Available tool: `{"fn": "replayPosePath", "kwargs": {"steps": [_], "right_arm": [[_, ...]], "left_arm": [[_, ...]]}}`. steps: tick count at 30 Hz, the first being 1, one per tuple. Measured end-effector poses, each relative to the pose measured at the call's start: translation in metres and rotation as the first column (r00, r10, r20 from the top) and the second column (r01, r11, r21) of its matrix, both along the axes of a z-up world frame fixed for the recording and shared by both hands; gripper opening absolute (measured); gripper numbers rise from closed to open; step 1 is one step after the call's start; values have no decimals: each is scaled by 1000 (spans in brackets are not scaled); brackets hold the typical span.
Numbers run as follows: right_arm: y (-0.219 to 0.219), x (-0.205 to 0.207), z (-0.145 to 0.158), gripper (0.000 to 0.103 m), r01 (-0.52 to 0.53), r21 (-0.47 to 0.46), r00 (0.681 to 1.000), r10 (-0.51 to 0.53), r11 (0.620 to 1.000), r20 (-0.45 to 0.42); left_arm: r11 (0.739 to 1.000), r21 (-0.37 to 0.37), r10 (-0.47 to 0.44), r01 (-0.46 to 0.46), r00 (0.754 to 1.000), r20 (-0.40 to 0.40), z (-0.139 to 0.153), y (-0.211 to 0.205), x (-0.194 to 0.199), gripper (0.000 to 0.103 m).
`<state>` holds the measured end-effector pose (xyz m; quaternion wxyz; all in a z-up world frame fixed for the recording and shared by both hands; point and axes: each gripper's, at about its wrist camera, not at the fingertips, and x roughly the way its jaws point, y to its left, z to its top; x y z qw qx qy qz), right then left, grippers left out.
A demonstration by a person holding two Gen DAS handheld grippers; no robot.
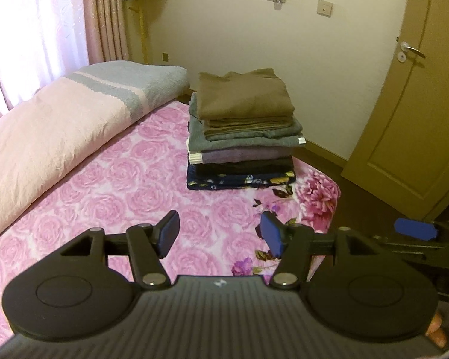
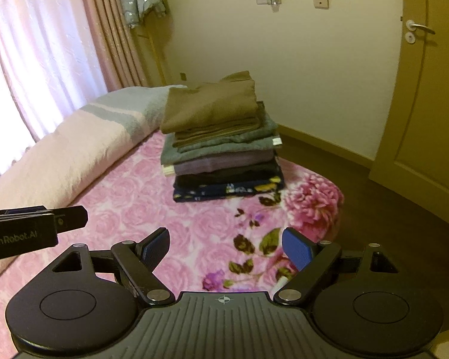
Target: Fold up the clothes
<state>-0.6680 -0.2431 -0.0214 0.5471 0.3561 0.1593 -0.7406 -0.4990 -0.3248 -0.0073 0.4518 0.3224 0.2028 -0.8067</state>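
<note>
While both tongs point(image 1: 220, 236) point(image 2: 226, 249) gape empty, the folded stack point(image 1: 242, 131) hides its lower layers.

Pink rose-print bed point(image 1: 128, 185), stack of folded clothes point(image 1: 242, 137), rolled pink-grey quilt point(image 1: 60, 137)

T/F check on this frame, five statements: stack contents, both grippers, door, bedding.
1. The brown garment tops the stack of folded clothes. True.
2. The left gripper grips a shirt. False: open, holding nothing.
3. The right gripper is open above the pink floral blanket. True.
4. The door stands wide open. False: it appears closed.
5. The bottom item in the stack is plain white. False: the dark floral garment lies there.
</note>
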Motion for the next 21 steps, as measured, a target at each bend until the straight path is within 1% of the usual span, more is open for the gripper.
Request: {"fn": "replayPosePath", "kwargs": {"steps": [2,4,10,16,21], "right_arm": [[2,0,1,85,8,10,1000,-8,1000,2],[1,-2,0,85,10,21,1000,-10,1000,5],[-3,-9,-2,85,17,54,1000,-17,998,13],[-7,-18,-5,85,21,87,1000,-23,996,21],[-19,-35,-14,85,2,127,999,-6,992,32]], "left_arm": [[1000,-18,-2,2,1000,7,0,6,0,61],[1000,-14,-2,2,1000,8,0,8,1,61],[998,54,22,-21,1000,-9,-9,5,5,61],[994,103,27,-30,999,29,-22,-1,-14,61],[987,155,42,-51,997,59,-34,-11,-37,61]]}}
